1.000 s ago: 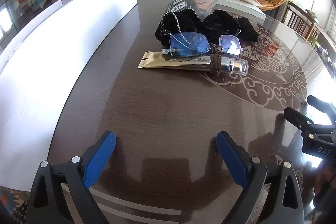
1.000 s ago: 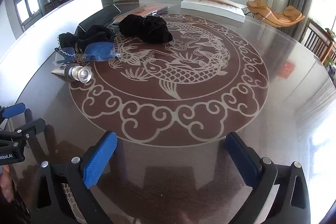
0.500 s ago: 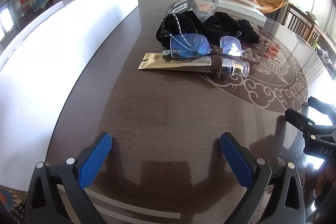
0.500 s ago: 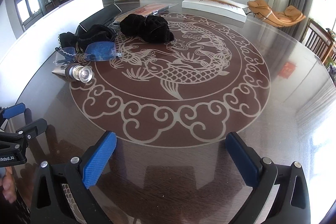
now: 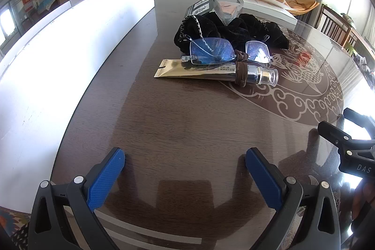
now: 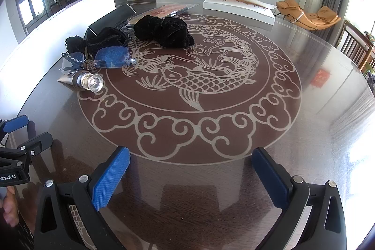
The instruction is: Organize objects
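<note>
Glasses (image 5: 228, 52): blue-tinted lenses, leaning on the tube.
Gold tube (image 5: 211, 73): flat on the counter, clear cap, brown hair tie (image 5: 241, 74) around its neck.
Black pouches (image 5: 232, 29): crumpled behind.

Bright window daylight, glare on the glossy table (image 6: 328, 109), fisheye-warped edges.

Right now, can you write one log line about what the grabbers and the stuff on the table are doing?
left gripper: open, empty | right gripper: open, empty | glasses: on gold tube | black cloth: on table | nothing picked up yet
</note>
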